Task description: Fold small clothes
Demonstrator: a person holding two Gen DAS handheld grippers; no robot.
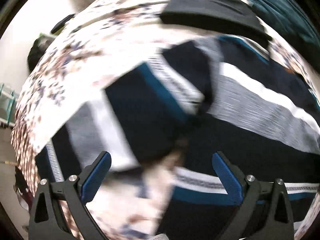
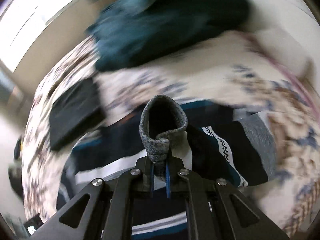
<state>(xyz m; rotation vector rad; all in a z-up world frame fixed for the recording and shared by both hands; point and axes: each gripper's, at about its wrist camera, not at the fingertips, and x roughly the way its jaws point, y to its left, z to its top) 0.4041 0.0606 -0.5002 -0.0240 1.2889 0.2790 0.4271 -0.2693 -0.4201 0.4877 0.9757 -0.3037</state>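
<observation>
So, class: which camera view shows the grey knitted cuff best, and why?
The right wrist view. There the grey knitted cuff sits sharp and central, pinched by the right gripper, its opening facing the lens. The left wrist view shows the blurred striped garment beyond the open left gripper; I cannot pick out the cuff there.

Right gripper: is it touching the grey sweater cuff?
Touching. The right wrist view shows the right gripper shut on the grey cuff, the knit fabric pinched between its blue pads.
</observation>
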